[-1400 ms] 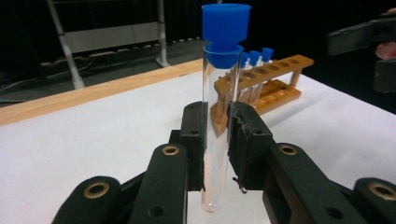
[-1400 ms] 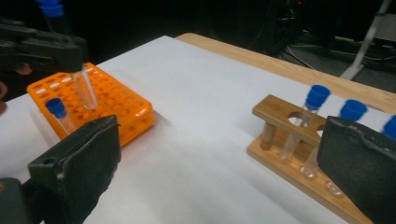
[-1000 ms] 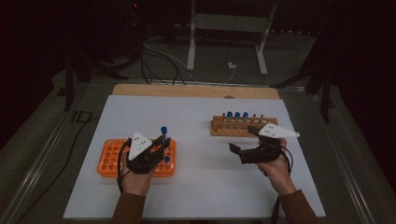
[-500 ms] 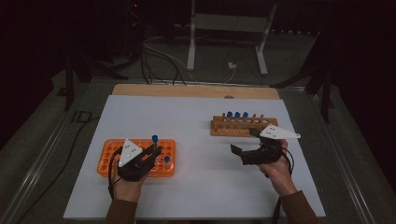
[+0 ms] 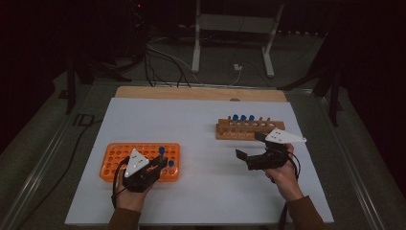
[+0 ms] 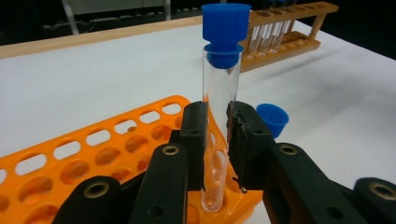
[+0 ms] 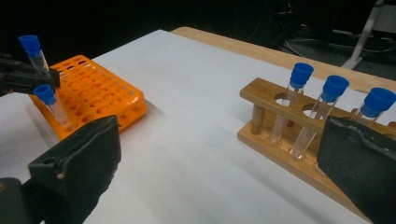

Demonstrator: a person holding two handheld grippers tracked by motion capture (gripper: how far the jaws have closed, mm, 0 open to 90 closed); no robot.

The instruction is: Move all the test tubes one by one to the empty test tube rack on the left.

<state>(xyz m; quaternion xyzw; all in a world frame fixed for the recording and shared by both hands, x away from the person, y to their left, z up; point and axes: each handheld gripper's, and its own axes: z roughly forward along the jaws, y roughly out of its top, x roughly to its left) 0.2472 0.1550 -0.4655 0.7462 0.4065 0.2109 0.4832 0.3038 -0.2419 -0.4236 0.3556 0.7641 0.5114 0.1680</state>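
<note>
My left gripper (image 6: pixel 215 122) is shut on a clear test tube (image 6: pixel 219 88) with a blue cap. The tube stands upright with its bottom in a corner hole of the orange rack (image 6: pixel 93 149). From above, that gripper (image 5: pixel 159 161) sits at the right end of the orange rack (image 5: pixel 124 155), with the held tube (image 5: pixel 162 151) rising from it. A second capped tube (image 5: pixel 171 164) stands in the rack just beside it. My right gripper (image 5: pixel 248 145) hovers open and holds nothing, just in front of the wooden rack (image 5: pixel 249 130). In the right gripper view three capped tubes (image 7: pixel 295 88) stand in the wooden rack (image 7: pixel 280 126).
A white sheet (image 5: pixel 191 124) covers the table, with a wooden strip (image 5: pixel 191 92) along its far edge. Cables and a stand's legs (image 5: pixel 196 48) lie on the floor beyond. Bare sheet separates the two racks.
The left hand has moved left and down toward the near side, lowering the held tube into the orange rack. The right hand has stayed in place.
</note>
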